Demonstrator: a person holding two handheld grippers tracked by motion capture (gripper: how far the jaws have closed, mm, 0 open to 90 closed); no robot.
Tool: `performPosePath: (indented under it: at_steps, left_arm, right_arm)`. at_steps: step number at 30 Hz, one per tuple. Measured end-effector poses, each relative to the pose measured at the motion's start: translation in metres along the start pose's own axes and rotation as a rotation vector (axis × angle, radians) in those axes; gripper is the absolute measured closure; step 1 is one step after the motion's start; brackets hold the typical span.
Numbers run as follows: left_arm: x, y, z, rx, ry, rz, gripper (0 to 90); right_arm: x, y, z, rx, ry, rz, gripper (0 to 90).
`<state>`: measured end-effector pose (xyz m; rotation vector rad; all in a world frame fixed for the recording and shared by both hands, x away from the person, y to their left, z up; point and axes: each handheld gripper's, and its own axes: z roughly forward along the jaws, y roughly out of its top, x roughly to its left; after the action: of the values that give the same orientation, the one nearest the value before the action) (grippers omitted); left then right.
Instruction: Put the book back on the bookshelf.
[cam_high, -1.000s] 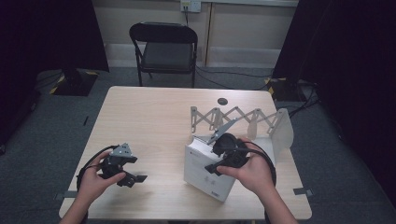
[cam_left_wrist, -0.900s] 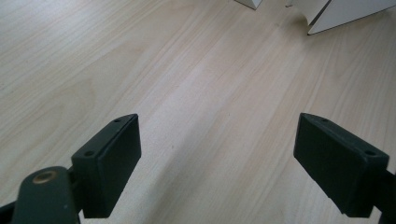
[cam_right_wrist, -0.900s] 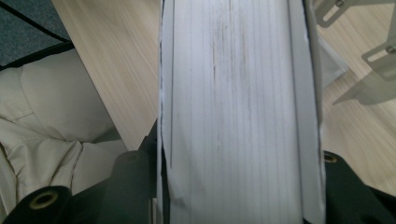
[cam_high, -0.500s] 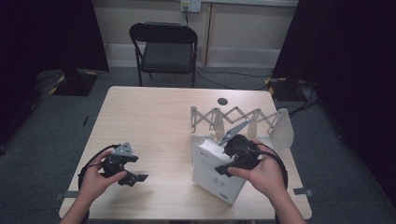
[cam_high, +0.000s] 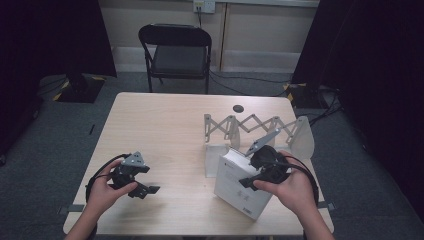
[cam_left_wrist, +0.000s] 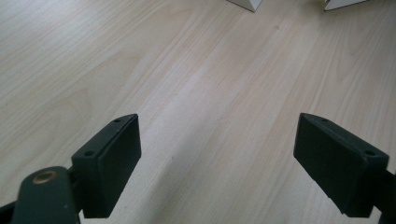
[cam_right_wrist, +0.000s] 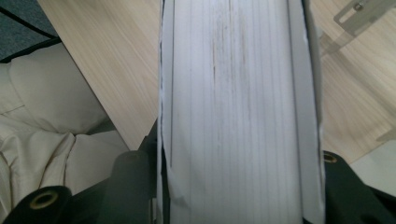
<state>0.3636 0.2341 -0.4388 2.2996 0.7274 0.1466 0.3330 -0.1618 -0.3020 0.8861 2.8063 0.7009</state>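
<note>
One thick white book (cam_high: 239, 187) is held by the right gripper (cam_high: 260, 175) over the near right part of the worktop (cam_high: 165, 135). In the right gripper view its page edges (cam_right_wrist: 238, 107) fill the gap between the two black jaws, which are clamped on its covers from either side. In the high view the book stands tilted, its white cover with small print facing the person, its lower corner close to the near edge of the worktop.

Just behind it stands one pale expanding rack (cam_high: 255, 131), a scissor lattice with an end plate on each side. A second white book (cam_high: 214, 157) stands upright in front of the rack's left end, just beside the held one; whether the two touch cannot be told.

One small dark round spot (cam_high: 238, 108) lies near the far edge of the worktop.

The left gripper (cam_high: 142, 186) rests low at the near left of the worktop, well apart from the books. In the left gripper view its jaws stand wide apart over bare wood, nothing between them.

One black folding chair (cam_high: 176, 52) stands beyond the far edge.
</note>
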Motion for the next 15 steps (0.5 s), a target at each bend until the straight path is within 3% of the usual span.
performPosePath:
  at_steps: [15]
  left_arm:
    - [-0.001, 0.002, 0.002, 0.006, 0.007, 0.002, 14.8]
  right_arm:
    - [-0.009, -0.016, -0.008, 0.018, -0.021, 0.035, 52.8]
